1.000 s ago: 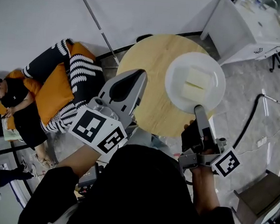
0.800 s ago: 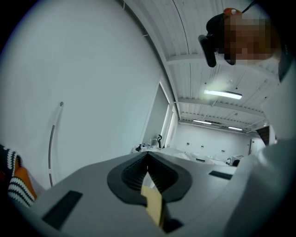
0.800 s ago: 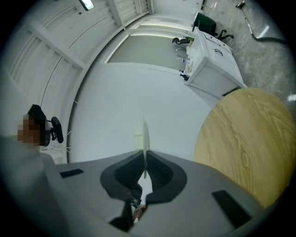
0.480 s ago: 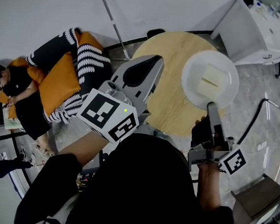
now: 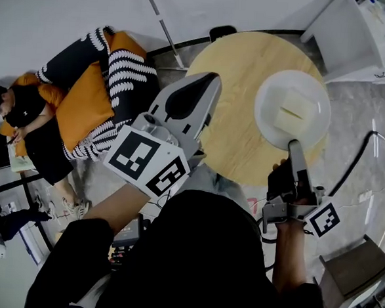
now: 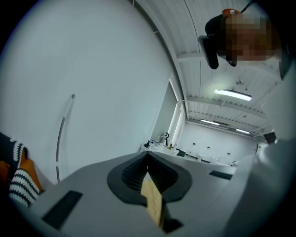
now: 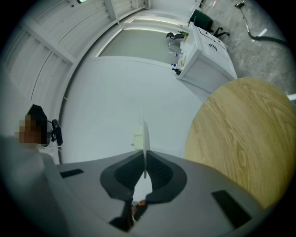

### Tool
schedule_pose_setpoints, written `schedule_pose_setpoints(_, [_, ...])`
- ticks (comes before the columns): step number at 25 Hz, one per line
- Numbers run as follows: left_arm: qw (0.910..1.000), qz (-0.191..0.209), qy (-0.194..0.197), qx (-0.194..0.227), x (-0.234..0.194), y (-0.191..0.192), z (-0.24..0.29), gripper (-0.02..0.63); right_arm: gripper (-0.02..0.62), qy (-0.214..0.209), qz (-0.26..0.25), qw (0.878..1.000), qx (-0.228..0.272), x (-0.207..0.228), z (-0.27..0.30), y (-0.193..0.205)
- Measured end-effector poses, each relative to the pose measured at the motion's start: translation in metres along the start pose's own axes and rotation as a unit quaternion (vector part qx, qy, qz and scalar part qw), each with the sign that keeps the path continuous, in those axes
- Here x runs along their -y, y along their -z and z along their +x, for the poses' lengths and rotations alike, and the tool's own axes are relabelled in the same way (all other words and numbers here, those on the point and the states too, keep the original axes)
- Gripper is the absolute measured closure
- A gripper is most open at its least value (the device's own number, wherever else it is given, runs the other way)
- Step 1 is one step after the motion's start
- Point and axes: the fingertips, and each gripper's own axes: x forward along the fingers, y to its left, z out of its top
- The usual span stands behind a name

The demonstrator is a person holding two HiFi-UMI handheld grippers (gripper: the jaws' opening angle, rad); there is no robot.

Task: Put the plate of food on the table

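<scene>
A white plate (image 5: 273,132) carrying pale food blocks (image 5: 294,111) hangs over the right part of the round wooden table (image 5: 235,113). My right gripper (image 5: 291,146) is shut on the plate's near rim. In the right gripper view the plate (image 7: 144,134) shows edge-on between the jaws, with a food block (image 7: 138,138) on its left and the table (image 7: 240,139) to the right. Whether the plate touches the table I cannot tell. My left gripper (image 5: 209,82) is held up over the table's left edge, shut and empty (image 6: 147,159).
A person (image 5: 13,127) sits on the floor at the left beside orange and striped cushions (image 5: 98,97). A white cabinet (image 5: 368,37) stands past the table at the top right. A cable (image 5: 370,146) runs over the floor on the right. A brown box (image 5: 355,270) is at the lower right.
The right gripper has carried the plate a little forward and lower over the table. The left gripper has risen slightly, still shut.
</scene>
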Motion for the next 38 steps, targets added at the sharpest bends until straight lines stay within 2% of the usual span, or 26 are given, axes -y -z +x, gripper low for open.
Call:
schedule_pose_setpoints(3, [0.9998, -0.011, -0.013, -0.014, -0.02, 0.018, 0.005, 0.601, 0.574, 0.006, 0.005, 1.0, -0.006, 0.017, 0.015, 0.004])
schedule_pose_setpoints(12, [0.9973, -0.04, -0.028, -0.056, -0.033, 0.065, 0.035, 0.601, 0.574, 0.05, 0.012, 0.998, -0.025, 0.084, 0.031, -0.003])
schedule_pose_setpoints(25, [0.9902, -0.062, -0.055, -0.113, -0.062, 0.141, 0.038, 0.601, 0.574, 0.102, 0.083, 0.99, -0.058, 0.188, 0.041, 0.044])
schedule_pose_setpoints(30, [0.9883, -0.06, -0.053, -0.13, -0.06, 0.153, 0.036, 0.601, 0.574, 0.13, 0.104, 0.984, -0.059, 0.22, 0.038, 0.055])
schedule_pose_setpoints(38, [0.9873, -0.056, -0.048, -0.141, -0.057, 0.159, 0.031, 0.601, 0.565, 0.155, 0.121, 0.979, -0.057, 0.243, 0.034, 0.06])
